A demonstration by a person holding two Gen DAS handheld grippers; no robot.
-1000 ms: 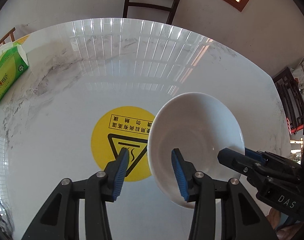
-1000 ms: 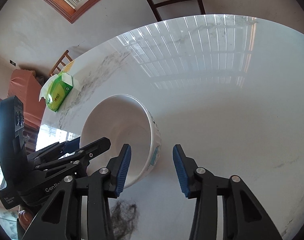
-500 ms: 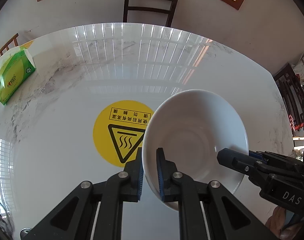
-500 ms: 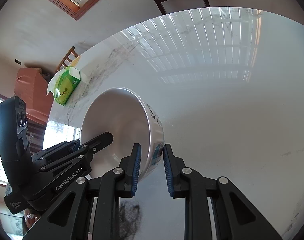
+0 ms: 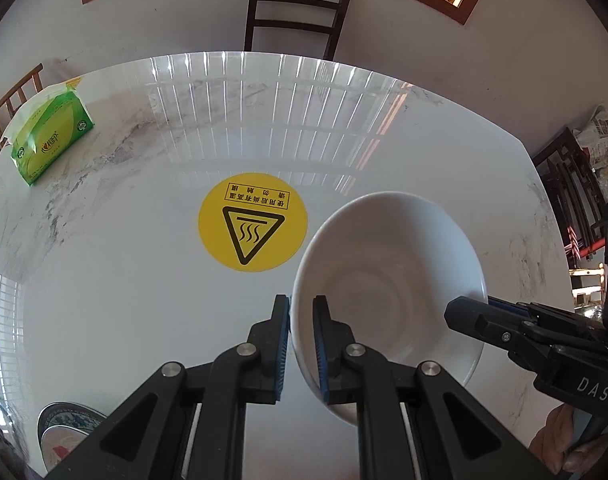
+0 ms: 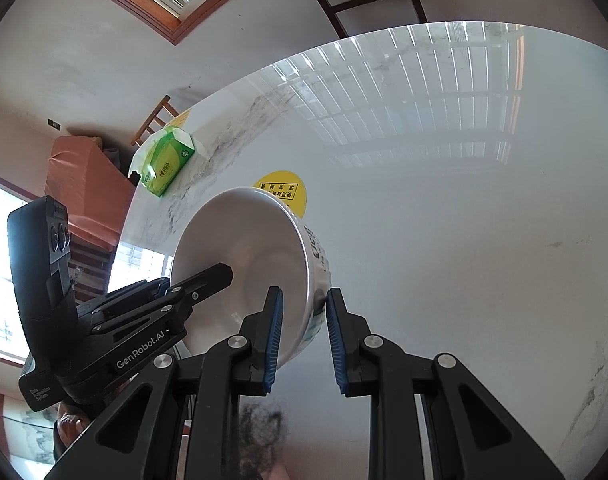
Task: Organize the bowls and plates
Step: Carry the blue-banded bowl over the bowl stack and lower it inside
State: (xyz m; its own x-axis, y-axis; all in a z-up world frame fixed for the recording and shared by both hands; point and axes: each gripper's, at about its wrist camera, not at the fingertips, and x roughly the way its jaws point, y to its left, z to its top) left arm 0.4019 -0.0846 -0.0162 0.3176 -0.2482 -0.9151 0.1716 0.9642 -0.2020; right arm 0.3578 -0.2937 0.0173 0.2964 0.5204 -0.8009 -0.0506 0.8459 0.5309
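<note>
Low in the left wrist view, your left gripper [image 5: 301, 344] pinches the near rim of the white bowl [image 5: 387, 300]; a second ago its fingers were spread, and the bowl now rides higher above the table [image 5: 104, 280], clear of the yellow sticker [image 5: 252, 226].

At the lower centre of the right wrist view, your right gripper [image 6: 303, 340] has widened — pinching half a second ago, now straddling the wall loosely.
</note>
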